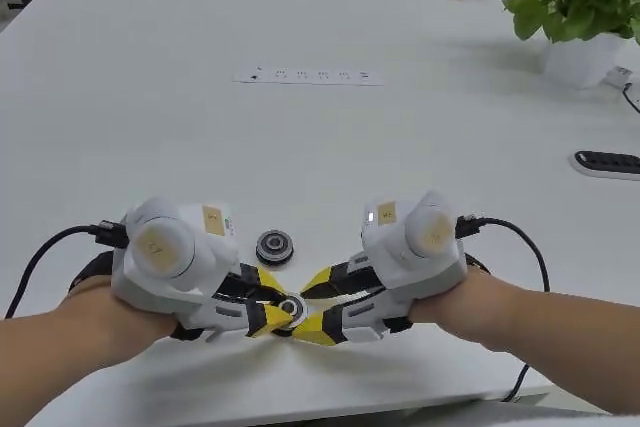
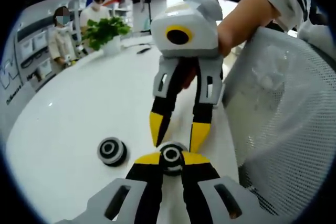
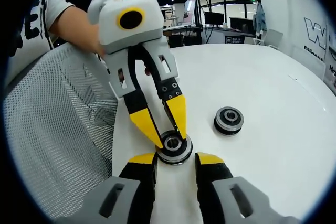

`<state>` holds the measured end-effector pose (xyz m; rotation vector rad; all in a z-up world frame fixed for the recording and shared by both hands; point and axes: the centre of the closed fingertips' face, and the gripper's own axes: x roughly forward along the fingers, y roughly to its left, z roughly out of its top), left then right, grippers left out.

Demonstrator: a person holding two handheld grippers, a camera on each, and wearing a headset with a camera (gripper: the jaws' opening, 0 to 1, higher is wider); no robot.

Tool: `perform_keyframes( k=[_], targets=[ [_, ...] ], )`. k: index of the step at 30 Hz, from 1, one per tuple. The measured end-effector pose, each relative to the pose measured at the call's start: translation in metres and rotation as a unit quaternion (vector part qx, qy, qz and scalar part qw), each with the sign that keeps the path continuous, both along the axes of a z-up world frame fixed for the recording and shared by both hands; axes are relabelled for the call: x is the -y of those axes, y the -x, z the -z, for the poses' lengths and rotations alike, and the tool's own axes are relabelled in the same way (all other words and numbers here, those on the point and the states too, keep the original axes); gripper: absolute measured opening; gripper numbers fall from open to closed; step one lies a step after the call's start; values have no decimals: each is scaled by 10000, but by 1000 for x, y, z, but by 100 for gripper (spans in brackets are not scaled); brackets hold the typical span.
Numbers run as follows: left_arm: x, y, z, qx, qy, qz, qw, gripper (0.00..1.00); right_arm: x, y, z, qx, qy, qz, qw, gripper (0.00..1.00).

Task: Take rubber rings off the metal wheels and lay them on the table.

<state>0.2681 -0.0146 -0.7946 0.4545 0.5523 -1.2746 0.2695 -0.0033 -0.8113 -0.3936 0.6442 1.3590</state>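
My left gripper (image 1: 267,307) clamps the wheel (image 1: 290,308), lower centre; right gripper (image 1: 312,309) faces it, jaws spread either side

On table (image 1: 300,147), far wheel (image 1: 274,245) lies behind near wheel (image 1: 290,309).

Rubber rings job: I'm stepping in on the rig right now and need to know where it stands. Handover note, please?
Left gripper: appears shut on the near wheel, close to the front edge of the table.
Right gripper: open, jaws straddling the same wheel.
Second wheel: free on the table, just beyond.
Done: no ring off; both wheels wear their black rings.
Left: strip both rings and lay them on the table.
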Motion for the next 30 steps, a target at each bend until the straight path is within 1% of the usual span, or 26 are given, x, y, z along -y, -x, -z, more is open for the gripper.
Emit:
perform_keyframes(
  k=[2,4,9,16,20,22,24,25,30],
  targets=[
    [0,0,0,-3,0,-1,10000,14,-3,3,0,38,14,-71,10000,24],
    [0,0,0,1,-4,1,10000,14,-2,1,0,80,30,-61,9999,24],
    [0,0,0,-10,-8,-12,10000,14,2,2,0,53,27,-67,10000,22],
    [0,0,0,-19,7,-19,10000,14,8,3,0,-11,22,-62,10000,18],
    [-1,0,0,-20,15,-16,10000,14,10,3,0,-5,36,-85,10000,16],
    [0,0,0,-22,18,-16,10000,14,8,4,-1,-49,-2,-62,10000,18],
    [0,0,-1,-21,19,-16,10000,14,5,5,-1,-59,-31,-61,10000,26],
    [0,0,-1,-21,20,-16,10000,14,3,6,-3,-14,-40,-86,10000,27],
    [-1,0,0,-21,23,-15,10000,14,-5,1,-8,86,-161,-8,9998,26]
  ],
)
